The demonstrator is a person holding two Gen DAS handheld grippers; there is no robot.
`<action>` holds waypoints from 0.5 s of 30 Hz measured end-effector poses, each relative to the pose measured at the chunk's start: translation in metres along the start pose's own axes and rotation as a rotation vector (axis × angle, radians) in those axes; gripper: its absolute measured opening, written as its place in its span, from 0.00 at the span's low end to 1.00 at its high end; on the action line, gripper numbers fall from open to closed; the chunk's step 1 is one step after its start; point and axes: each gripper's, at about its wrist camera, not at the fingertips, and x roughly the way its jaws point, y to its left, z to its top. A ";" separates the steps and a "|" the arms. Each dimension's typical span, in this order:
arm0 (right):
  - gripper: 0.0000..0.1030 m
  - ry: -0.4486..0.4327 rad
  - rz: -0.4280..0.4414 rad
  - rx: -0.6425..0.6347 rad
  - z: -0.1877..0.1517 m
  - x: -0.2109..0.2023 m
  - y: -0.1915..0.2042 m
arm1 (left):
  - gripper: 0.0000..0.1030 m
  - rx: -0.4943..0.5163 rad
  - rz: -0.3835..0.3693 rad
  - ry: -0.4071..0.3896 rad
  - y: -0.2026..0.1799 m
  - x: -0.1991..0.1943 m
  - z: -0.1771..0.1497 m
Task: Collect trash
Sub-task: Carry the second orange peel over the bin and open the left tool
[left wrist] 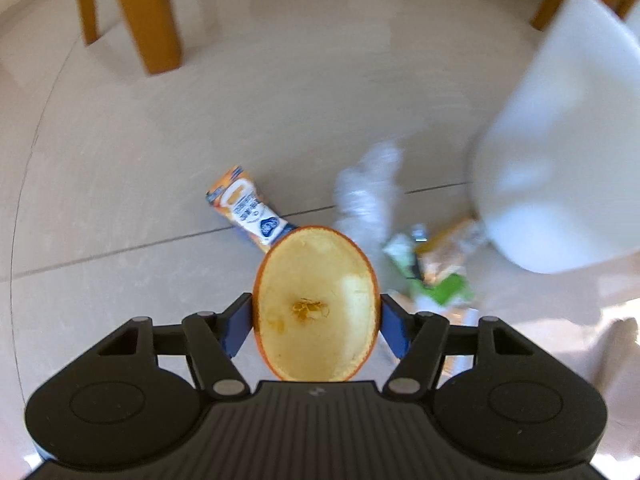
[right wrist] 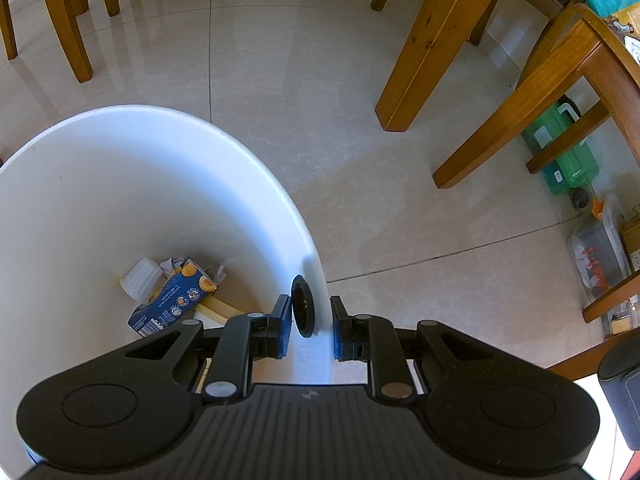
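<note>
My left gripper (left wrist: 316,322) is shut on a hollow half orange peel (left wrist: 316,280), held above the tiled floor with its pale inside facing the camera. Below it lie an orange-and-white drink carton (left wrist: 248,208), crumpled clear plastic (left wrist: 368,196) and green and orange wrappers (left wrist: 436,268). The white bin (left wrist: 560,140) appears blurred at the right. My right gripper (right wrist: 310,330) is shut on the bin's rim (right wrist: 316,280), with a black round fitting (right wrist: 302,306) between its pads. Inside the white bin (right wrist: 120,184) lie a blue juice carton (right wrist: 176,296), a white cup (right wrist: 142,276) and paper scraps.
Wooden chair and table legs (right wrist: 424,48) stand around the floor, also as wooden legs (left wrist: 148,16) at the far left. A green container (right wrist: 568,160) and a plastic bag (right wrist: 596,256) sit under furniture at the right. A dark object (right wrist: 622,392) is at the lower right edge.
</note>
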 end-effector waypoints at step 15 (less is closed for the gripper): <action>0.22 -0.004 -0.002 -0.006 -0.002 -0.001 0.000 | 0.64 0.276 -0.215 -0.099 -0.090 -0.142 0.081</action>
